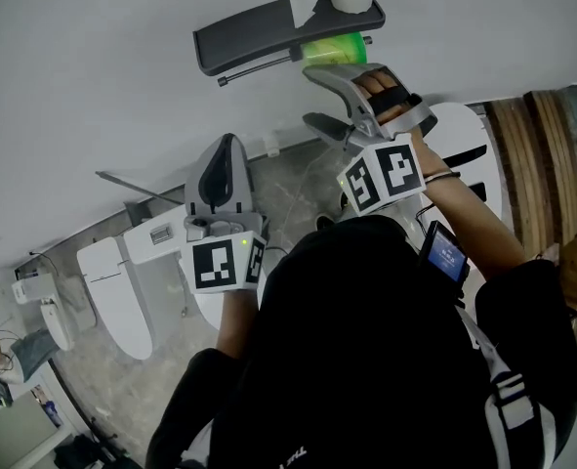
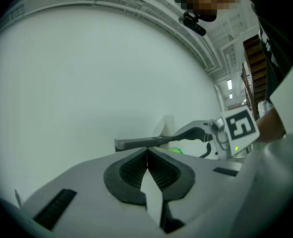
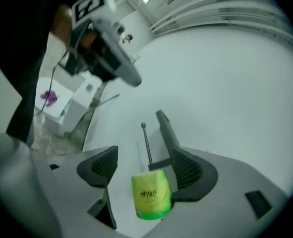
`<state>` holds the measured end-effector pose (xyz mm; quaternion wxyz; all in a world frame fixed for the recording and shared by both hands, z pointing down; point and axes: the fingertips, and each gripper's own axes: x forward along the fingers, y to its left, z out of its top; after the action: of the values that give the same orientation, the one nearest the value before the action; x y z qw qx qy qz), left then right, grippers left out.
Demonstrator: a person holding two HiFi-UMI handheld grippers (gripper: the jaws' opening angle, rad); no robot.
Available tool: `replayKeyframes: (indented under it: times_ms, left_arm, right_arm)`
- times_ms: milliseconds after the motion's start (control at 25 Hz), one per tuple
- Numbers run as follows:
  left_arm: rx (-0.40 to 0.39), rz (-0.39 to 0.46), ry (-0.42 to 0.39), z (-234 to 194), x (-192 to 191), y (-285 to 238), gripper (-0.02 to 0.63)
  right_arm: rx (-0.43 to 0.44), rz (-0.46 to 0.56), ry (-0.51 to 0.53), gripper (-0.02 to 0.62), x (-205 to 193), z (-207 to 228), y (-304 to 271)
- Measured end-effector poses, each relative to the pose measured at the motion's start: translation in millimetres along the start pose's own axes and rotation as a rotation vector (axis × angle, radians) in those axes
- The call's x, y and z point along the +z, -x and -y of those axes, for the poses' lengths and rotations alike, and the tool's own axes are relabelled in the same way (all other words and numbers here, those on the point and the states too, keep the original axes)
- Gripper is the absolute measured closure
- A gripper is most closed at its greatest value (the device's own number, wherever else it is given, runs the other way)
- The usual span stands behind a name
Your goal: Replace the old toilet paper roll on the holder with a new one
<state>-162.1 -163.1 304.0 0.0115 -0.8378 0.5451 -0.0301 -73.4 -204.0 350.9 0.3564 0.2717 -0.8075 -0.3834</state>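
Your right gripper is spread, with the green roll loose between its jaws, beside the fixed end of the holder's bar. Pinch it first, then thread it from the bar's free end. Your left gripper is pressed together and empty.

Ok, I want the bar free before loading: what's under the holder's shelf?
A bare bar, no roll on it. The green wrapped roll sits between the right gripper's jaws just below the shelf, hiding the bar's fixed end from the head view.
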Motion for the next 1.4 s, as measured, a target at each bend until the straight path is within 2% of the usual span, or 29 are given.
replayKeyframes:
  times_ms: [40, 80, 160, 200, 320, 480, 640, 920, 1400]
  left_arm:
    - [-0.003, 0.003, 0.001, 0, 1, 2, 0.584]
    - [-0.006, 0.007, 0.003, 1, 1, 5, 0.584]
    - [-0.01, 0.014, 0.004, 1, 2, 9, 0.584]
    - [-0.01, 0.016, 0.007, 1, 1, 11, 0.584]
    - [-0.007, 0.021, 0.008, 1, -2, 15, 0.584]
    - [-0.014, 0.02, 0.009, 3, -5, 19, 0.584]
    - [-0.025, 0.024, 0.016, 8, -3, 18, 0.584]
    - [-0.047, 0.014, 0.02, 17, -9, 16, 0.584]
    - [-0.095, 0.007, 0.019, 38, -14, 13, 0.584]
  right_arm:
    - [-0.012, 0.074, -0.064, 0.248, 17, 10, 11]
    - [-0.039, 0.149, -0.131, 0.299, 34, 22, 23]
    - [-0.106, 0.297, -0.255, 0.451, 62, 51, 50]
    - [-0.136, 0.363, -0.305, 0.491, 72, 64, 62]
    - [-0.219, 0.495, -0.478, 0.527, 78, 94, 92]
    - [-0.295, 0.602, -0.729, 0.535, 51, 114, 111]
    - [-0.303, 0.566, -0.95, 0.54, 2, 101, 113]
    - [-0.314, 0.437, -1.121, 0.541, -48, 56, 120]
    - [-0.316, 0.394, -1.144, 0.543, -54, 38, 130]
